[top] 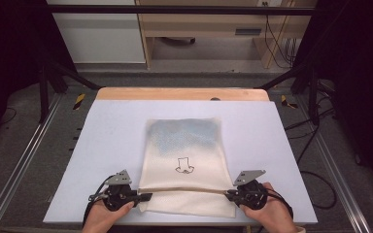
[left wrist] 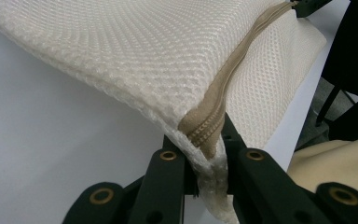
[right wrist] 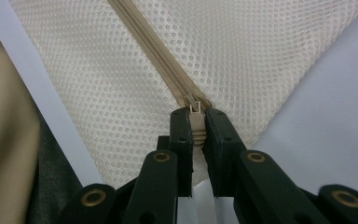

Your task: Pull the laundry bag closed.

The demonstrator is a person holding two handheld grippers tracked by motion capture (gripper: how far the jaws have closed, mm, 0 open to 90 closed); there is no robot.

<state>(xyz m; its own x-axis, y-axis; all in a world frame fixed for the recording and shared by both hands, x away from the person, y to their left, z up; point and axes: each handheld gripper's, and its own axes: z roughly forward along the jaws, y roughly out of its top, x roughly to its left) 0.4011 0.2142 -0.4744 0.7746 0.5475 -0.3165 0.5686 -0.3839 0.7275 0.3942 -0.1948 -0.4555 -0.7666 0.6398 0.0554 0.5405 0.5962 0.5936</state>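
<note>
My hands are cut off at the bottom edge of the high view, and from up there I cannot make out where my jaws meet the cloth; the pinch is too small to read. The grey patch inside the mesh bag (top: 184, 160) shows through the weave near its far end, but what it is I cannot tell. A small black outline drawing sits on the bag's middle.

The bag lies flat on a pale tabletop (top: 111, 145) with a wooden strip along its far edge. Beyond it stand light wooden furniture, a white panel and hanging cables; dark frame bars cross the top and sides, and metal rails run along the floor to either side.

My left gripper (top: 143, 196) is clenched on the near left corner of the bag, at the end of the tan zipper (left wrist: 223, 88). In the left gripper view the mesh and the zipper's end are squeezed between my black jaws and the corner is lifted off the tabletop. My right gripper (top: 229, 194) grasps the zipper pull (right wrist: 196, 122) at the bag's near right corner. The right gripper view shows the pull wedged between the jaws with the slider just above them, and the zipper's teeth running away across the mesh.
</note>
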